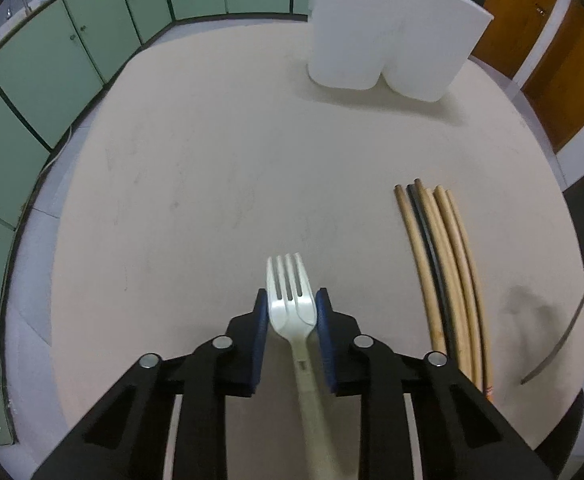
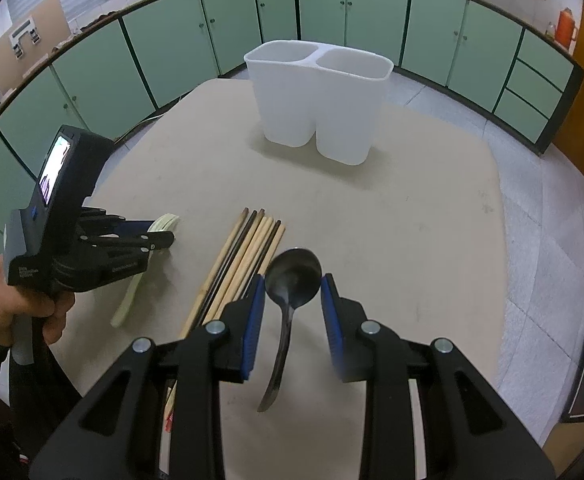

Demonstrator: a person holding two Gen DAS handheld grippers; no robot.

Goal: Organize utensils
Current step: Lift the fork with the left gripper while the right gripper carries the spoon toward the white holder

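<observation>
Table (image 1: 211, 160): left claw (image 1: 290, 307) pinches fork (image 1: 292, 304); right claw (image 2: 293, 292) clamps spoon (image 2: 292, 276); fork handle blurred.

Open worktop (image 2: 432, 216) ahead, one tall obstacle

Bare stretch up to the white two-compartment holder (image 2: 318, 100) standing at the far end; bundle of chopsticks (image 2: 243, 252) lying between both grippers' lanes.

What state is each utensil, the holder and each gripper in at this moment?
Left gripper: shut on the fork head.
Fork: white, gripped at its head.
Right gripper: shut on the spoon bowl.
Spoon: black, gripped, handle hanging free.
Chopsticks: bundled, lying flat on the table.
Holder: white, upright, two compartments, nothing showing above its rim.
Table: bears the holder and chopsticks.
</observation>
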